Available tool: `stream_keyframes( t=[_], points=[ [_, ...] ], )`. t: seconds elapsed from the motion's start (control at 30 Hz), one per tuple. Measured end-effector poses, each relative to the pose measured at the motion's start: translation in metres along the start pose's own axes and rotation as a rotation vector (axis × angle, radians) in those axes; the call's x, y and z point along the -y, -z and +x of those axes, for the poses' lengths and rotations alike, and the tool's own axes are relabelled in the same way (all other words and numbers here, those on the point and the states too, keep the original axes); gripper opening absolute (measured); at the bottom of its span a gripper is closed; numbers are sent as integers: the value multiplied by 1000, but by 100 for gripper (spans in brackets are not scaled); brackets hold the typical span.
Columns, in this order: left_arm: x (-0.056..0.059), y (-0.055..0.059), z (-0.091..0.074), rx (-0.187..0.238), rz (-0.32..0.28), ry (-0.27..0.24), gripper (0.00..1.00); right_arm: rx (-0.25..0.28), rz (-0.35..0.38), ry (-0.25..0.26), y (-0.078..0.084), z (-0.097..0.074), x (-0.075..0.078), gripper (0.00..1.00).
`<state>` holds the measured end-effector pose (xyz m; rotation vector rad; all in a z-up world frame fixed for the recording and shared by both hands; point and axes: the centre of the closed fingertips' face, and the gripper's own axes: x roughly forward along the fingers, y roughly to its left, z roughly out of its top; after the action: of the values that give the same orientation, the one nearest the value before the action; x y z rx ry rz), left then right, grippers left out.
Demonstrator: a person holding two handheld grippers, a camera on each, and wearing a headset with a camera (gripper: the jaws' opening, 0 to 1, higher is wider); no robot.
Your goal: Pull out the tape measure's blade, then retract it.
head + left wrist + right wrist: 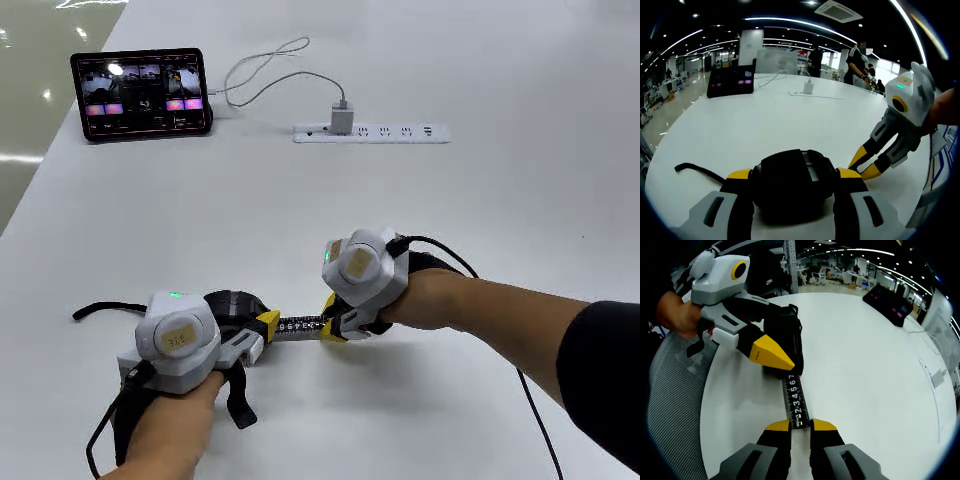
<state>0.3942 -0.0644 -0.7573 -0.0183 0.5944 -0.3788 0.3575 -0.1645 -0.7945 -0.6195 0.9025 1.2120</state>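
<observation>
White worktable [480, 60], bare surface clean. Glossy greenish floor [40, 70] alongside. Open hall beyond; ceiling light strips [790, 20] lit, ceiling vent [839, 10] fitted.

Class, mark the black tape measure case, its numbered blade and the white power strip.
Black rounded tape measure case [792, 182], left gripper view: top face.
Dark numbered blade [793, 397], right gripper view: mid-length.
Long white power strip [400, 132], head view: socket row.
</observation>
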Motion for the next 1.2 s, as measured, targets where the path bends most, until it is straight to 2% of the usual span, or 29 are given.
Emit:
stream_keyframes(
  t=[0.23,0.3,1.2],
  points=[
    [0,0,0,-4,-3,-1,60,3,-4,-3,-2,1,-1,9],
    [-1,0,0,-2,-19,-3,60,8,-1,-6,-3,2,-1,9],
    [0,0,-1,0,-20,4,60,45,-1,-14,-22,12,-6,9]
  ],
)
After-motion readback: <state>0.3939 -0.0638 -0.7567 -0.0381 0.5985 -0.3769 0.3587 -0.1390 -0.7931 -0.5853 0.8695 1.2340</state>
